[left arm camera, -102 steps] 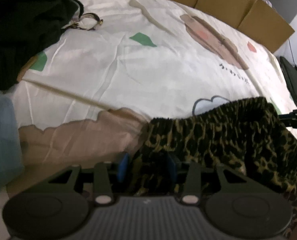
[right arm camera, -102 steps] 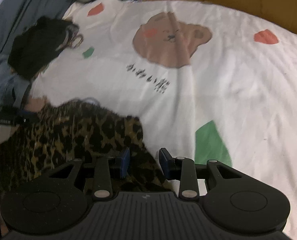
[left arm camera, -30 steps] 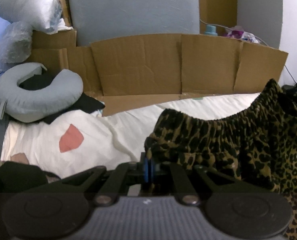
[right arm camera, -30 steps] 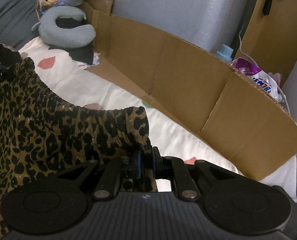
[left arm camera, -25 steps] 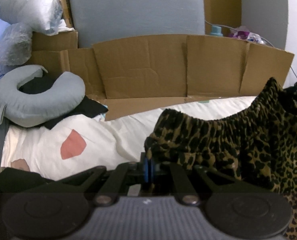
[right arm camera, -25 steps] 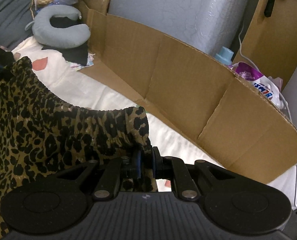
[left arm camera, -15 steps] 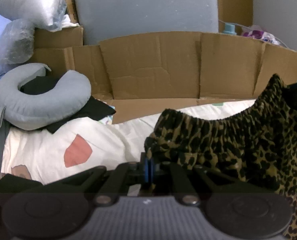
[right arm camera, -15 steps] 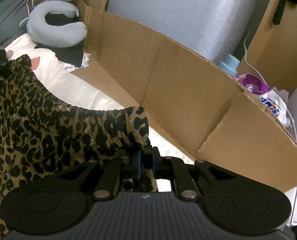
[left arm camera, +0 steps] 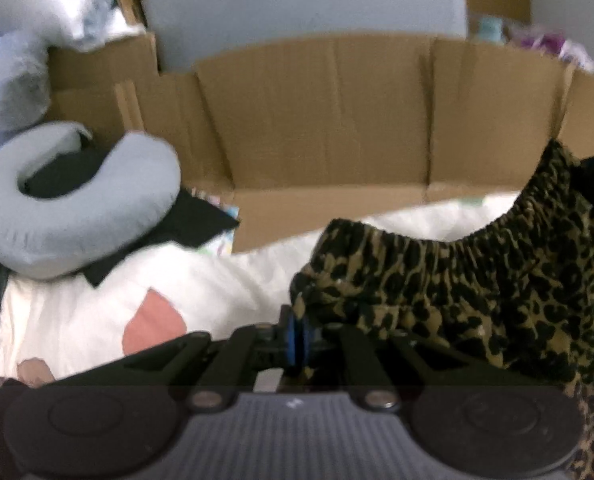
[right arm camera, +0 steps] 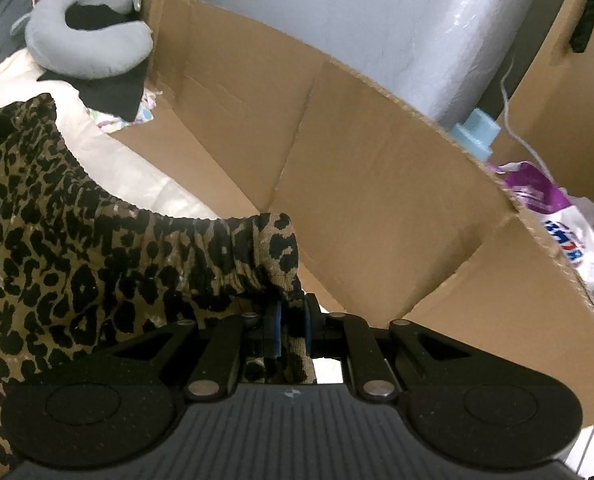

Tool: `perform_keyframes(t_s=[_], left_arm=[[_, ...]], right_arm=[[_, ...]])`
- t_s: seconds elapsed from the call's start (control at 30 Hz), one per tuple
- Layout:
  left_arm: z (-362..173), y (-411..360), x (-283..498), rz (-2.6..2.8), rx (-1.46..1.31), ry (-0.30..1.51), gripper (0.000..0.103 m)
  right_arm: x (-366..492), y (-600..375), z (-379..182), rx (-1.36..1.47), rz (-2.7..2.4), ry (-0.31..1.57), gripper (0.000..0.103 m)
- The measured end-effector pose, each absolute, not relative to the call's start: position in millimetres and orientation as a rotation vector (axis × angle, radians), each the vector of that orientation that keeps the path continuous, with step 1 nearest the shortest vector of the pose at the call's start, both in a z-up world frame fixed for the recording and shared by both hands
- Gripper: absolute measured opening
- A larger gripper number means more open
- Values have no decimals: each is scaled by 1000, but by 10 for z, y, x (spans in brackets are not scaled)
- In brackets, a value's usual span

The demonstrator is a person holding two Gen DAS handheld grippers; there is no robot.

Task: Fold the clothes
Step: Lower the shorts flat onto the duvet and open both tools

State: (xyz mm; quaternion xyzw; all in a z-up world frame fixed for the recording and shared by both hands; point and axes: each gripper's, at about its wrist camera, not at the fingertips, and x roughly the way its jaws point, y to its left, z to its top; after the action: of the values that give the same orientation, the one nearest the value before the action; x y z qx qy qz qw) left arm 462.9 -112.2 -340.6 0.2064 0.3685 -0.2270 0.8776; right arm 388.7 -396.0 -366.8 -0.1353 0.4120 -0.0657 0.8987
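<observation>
Here the leopard-print garment [left arm camera: 477,280] hangs stretched between the two grippers above the bed, its gathered elastic waistband running along the top edge. The left gripper [left arm camera: 296,340] pinches one corner of that waistband: its blue-padded fingers [left arm camera: 291,336] stand almost together with cloth caught between them, and they have just been easing apart a little. In the left wrist view the garment spreads from the fingers toward 3 o'clock, rising to a dark shape at the right edge that is too blurred to name.

The right gripper [right arm camera: 291,332] holds the opposite corner [right arm camera: 275,240] of the waistband. Its fingers [right arm camera: 274,332] are narrow too, with a strip of the printed fabric visibly clamped between the blue pads, and they have likewise just been opening slightly. From there the cloth fans out toward 9 o'clock and fills the lower left of the right wrist view.

Below the garment lies a white bedsheet [left arm camera: 97,304] with a pink patch [left arm camera: 153,320]. At 10 o'clock in the left wrist view a grey neck pillow [left arm camera: 77,216] rests on a black cloth [left arm camera: 193,220]. A folded cardboard wall [left arm camera: 329,120] stands along the far side of the bed. Behind it, in the right wrist view, are a light blue bottle cap [right arm camera: 477,130] and a purple-and-white bag [right arm camera: 553,208].
</observation>
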Motion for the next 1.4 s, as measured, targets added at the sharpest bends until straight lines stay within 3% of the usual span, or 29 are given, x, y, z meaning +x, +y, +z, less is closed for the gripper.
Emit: perform_keyframes(t_s=[0.1,0.13,0.2,0.5,0.87,0.97,1.17,1.4], left_arm=[[-3509,-1122,4666,-444,441,806,16],[-3523,-1104,4657,-444,431,812,18],[-3543,-1070,4609,-447,423,823,30],[-3536,-1064,4323,-481,423,842,36],[-3147,-1154,3361,-541,281,869,45],[-2985,-1209,3045,-553,276,860,57],[-2842,-1236,2539,-600,193,904,57],[-2772,-1174,2122,-570,157,922,56]], right_arm=[[3950,-3997,-3798,-285,-140,871,39],[3946,-4014,-3826,-277,-143,877,40],[3899,-4041,-3851,-260,-150,880,41],[3652,-4272,-3871,-165,-194,897,47],[2973,-4284,-3640,-121,-159,877,48],[2705,-4273,-3493,-110,-147,873,51],[1985,-4126,-3221,-135,-153,848,65],[1433,-4121,-3159,-68,-192,862,65]])
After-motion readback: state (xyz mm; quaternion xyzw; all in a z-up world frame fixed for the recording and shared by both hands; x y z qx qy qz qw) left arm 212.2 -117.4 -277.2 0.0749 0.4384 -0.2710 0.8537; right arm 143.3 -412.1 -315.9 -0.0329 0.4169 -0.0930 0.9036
